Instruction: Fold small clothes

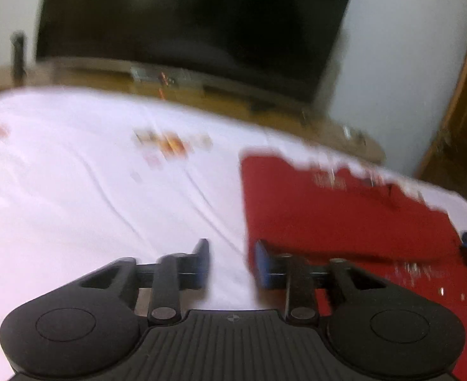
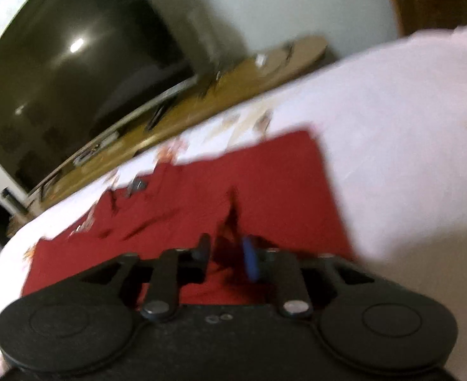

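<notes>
Left gripper (image 1: 232, 263) hangs with jaws apart and empty, straddling the red garment's (image 1: 344, 209) left edge on the white bedsheet (image 1: 75, 190). Right gripper (image 2: 225, 258), likewise apart and empty, hovers over its middle crease, probably repositioning for another fold.

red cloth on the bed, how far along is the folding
Done: the red garment lies spread on the white sheet, and a layer across its near part looks doubled over, though blur makes that uncertain. In hand: nothing. The left gripper is open over the garment's left edge, and the right gripper is open above a crease in its middle. Left: further folds to make it a compact bundle.
</notes>
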Motion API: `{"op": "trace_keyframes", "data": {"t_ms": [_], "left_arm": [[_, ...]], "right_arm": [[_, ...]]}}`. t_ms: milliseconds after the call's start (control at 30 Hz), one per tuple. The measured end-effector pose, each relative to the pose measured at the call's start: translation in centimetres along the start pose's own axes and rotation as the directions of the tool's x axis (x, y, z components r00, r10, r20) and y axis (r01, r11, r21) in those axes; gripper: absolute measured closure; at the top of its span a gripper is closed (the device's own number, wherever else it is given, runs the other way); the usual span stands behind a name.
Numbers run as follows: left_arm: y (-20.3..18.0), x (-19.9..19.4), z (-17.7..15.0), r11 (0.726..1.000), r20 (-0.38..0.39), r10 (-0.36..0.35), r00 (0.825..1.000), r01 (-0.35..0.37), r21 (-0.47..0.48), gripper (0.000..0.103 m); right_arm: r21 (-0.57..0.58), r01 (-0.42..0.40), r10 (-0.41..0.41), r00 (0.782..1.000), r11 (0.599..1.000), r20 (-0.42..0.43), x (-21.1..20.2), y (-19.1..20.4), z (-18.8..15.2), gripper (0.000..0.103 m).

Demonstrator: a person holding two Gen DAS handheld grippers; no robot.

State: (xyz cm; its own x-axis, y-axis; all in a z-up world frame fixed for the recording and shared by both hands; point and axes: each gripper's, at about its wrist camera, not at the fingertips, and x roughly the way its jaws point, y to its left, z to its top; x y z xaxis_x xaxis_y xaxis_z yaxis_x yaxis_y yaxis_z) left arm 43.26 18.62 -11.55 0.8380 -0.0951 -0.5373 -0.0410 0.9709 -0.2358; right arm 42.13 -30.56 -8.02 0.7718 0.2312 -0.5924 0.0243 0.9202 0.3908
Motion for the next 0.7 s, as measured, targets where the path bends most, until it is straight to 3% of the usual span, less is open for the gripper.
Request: {"op": "trace_keyframes", "data": {"t_ms": [100, 233, 367, 400, 433, 533, 633, 700], "left_arm": [[-0.6, 0.3, 2.1, 0.999, 0.058, -0.039, 0.998, 0.038, 0.007, 0.071], [-4.6, 5.3, 5.1, 0.99, 0.038, -0.105, 0.994, 0.101, 0.099, 0.071], [-6.1, 10.7, 5.5, 0.986, -0.038, -0.12, 0.992, 0.123, 0.116, 0.071], [-6.1, 12.3, 5.3, 0.986, -0.102, -0.104, 0.989, 0.115, 0.117, 0.071], [-5.8, 13.4, 4.8, 0.986, -0.115, -0.106, 0.988, 0.119, 0.117, 0.071], [-4.8, 13.5, 5.4, 0.991, -0.101, -0.118, 0.988, 0.124, 0.047, 0.071], [-5.1, 12.1, 5.2, 0.992, -0.037, -0.092, 0.995, 0.095, 0.087, 0.071], [-5.2, 13.0, 4.5, 0.99, -0.071, -0.085, 0.994, 0.093, 0.11, 0.07]], "right_arm": [[-0.055, -0.025, 0.028, 0.998, 0.998, 0.055, -1.5, 0.1, 0.8, 0.073], [-0.139, -0.019, 0.026, 0.999, 0.99, 0.047, 1.0, 2.3, 2.2, 0.072], [-0.205, 0.032, -0.024, 0.999, 0.978, 0.04, 3.8, 3.7, 2.3, 0.062], [-0.23, 0.053, -0.051, 0.999, 0.972, 0.015, 4.5, 3.7, 2.0, 0.069], [-0.254, 0.074, -0.083, 0.996, 0.964, -0.025, 5.5, 3.6, 1.7, 0.074], [-0.335, 0.091, -0.1, 0.995, 0.938, -0.011, 6.1, 3.4, 1.1, 0.074], [-0.334, 0.094, -0.102, 0.995, 0.938, -0.006, 5.4, 3.5, 1.4, 0.071], [-0.348, 0.071, -0.062, 0.997, 0.935, 0.037, 4.6, 4.3, 1.5, 0.064]]}}
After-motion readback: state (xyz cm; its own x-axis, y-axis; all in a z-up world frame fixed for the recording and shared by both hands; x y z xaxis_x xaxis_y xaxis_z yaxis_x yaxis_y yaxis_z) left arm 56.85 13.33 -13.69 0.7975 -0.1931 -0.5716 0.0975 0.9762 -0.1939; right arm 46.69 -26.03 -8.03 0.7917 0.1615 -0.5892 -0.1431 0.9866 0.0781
